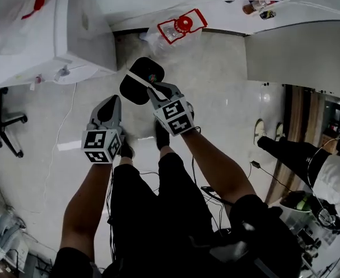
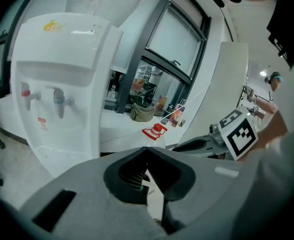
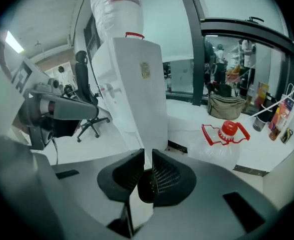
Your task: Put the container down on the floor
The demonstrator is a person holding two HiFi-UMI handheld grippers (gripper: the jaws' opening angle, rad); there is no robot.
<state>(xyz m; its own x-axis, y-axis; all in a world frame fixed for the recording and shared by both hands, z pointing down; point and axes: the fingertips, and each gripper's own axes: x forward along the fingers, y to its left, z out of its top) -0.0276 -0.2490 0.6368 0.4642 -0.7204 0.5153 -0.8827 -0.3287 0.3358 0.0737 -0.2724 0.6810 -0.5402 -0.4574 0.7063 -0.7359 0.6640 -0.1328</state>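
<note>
Both grippers are empty, left gripper point(image 2: 146, 148) shut, right gripper point(image 3: 148, 151) barely parted; jug point(image 1: 172, 28) stands beside dispenser point(image 1: 54, 33); back off without brushing it.

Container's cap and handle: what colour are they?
Both red: the cap and the handle, on a clear plastic container. They show best in the right gripper view.

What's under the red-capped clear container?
Only pale floor: the container stands upright on it at the foot of the white ledge. Its own body covers the spot it rests on, so anything beneath cannot be seen.
</note>
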